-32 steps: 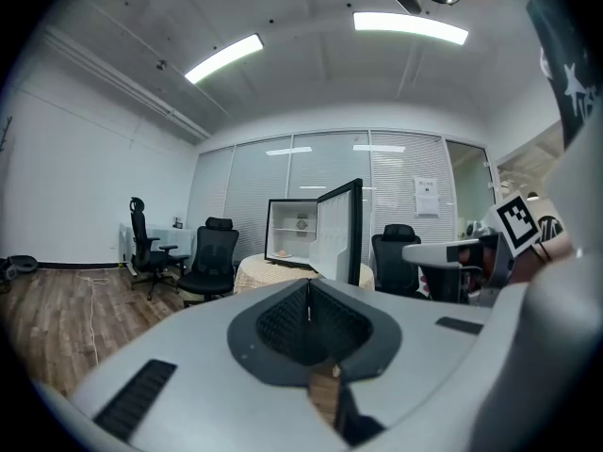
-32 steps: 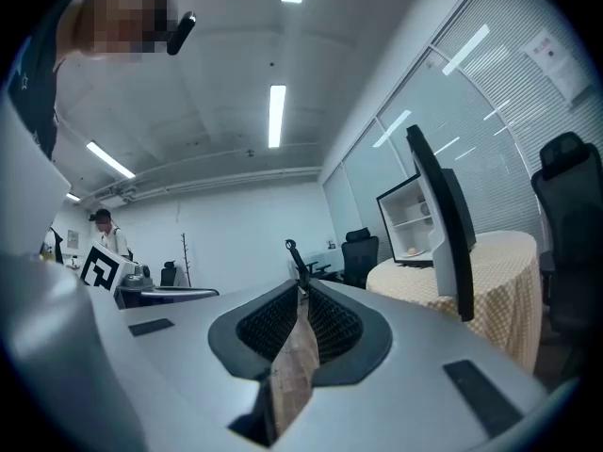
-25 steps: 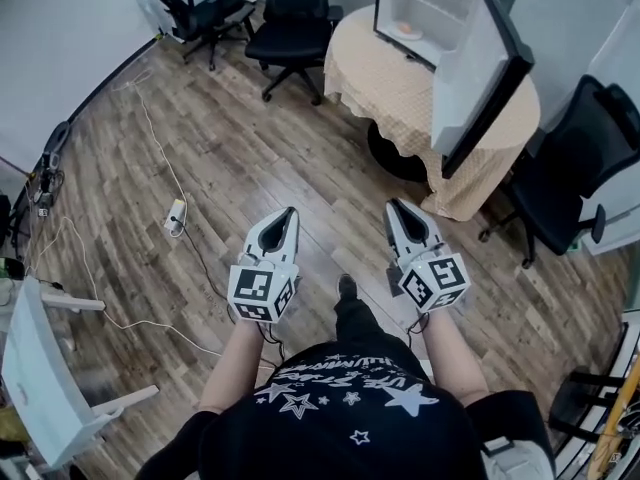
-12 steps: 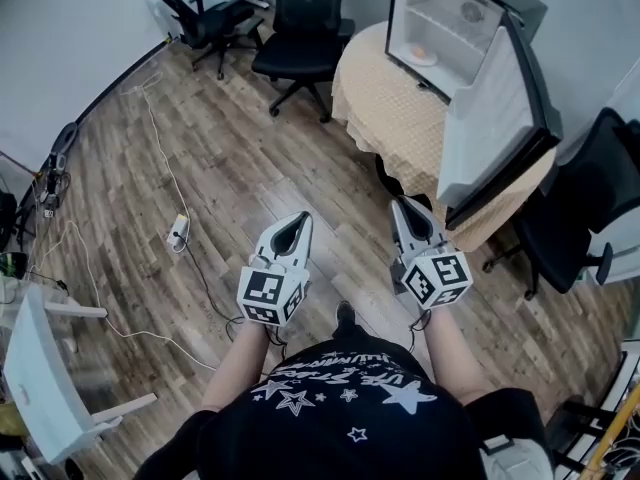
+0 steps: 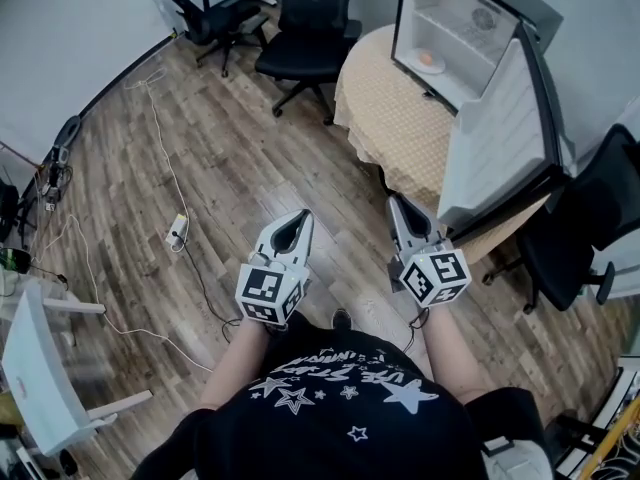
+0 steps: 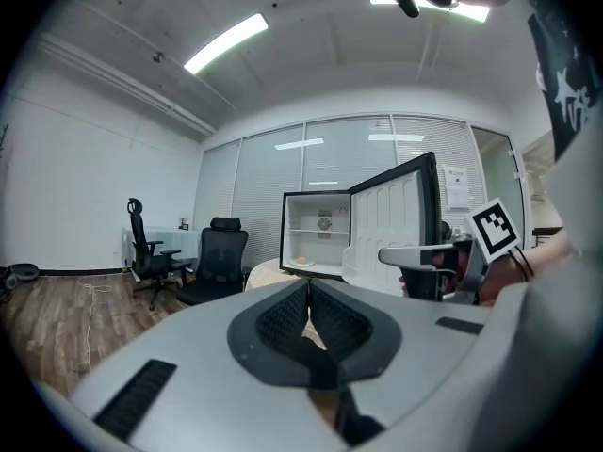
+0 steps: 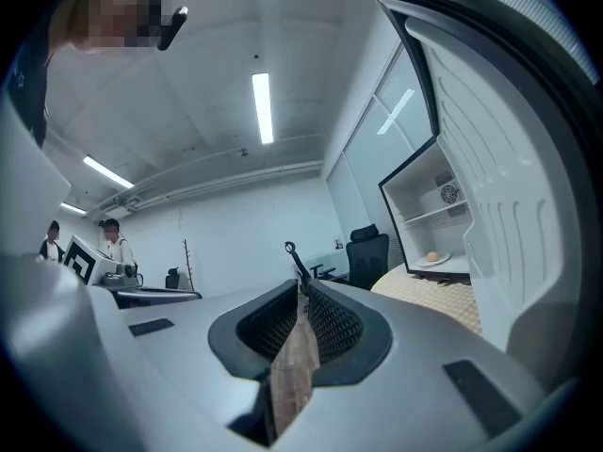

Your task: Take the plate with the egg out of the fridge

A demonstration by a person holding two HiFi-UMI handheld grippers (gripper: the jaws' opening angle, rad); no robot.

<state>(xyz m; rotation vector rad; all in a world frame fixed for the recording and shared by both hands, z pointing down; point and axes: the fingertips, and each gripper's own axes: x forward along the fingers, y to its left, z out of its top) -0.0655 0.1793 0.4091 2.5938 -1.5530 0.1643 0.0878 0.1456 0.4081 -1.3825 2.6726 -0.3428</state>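
- The open fridge (image 5: 450, 13) stands on the cloth-covered bench (image 5: 390, 118), ahead and to the right of both tongs.
- Shut and empty, the left tongs (image 5: 297, 218) and right tongs (image 5: 398, 202) hang low; the right is nearer.
- The plate (image 5: 439, 67) with the egg (image 5: 428, 59) sits on the fridge floor, well apart from both.

Head view: both arms bent, held forward, side by side and apart.
Left gripper (image 5: 296, 220) at 7 o'clock of frame centre, nose toward 1 o'clock. Jaws pressed together, nothing between.
Right gripper (image 5: 399, 204) at 4 o'clock of centre, nose toward 11 o'clock. Jaws together, empty.
Noses converge slightly.
Left marker cube (image 5: 265, 294) and right marker cube (image 5: 436, 277) at rear of grippers, faces turned up to camera.
Left forearm (image 5: 235, 363) and right forearm (image 5: 447, 353) bare, reaching up from 6 o'clock edge.
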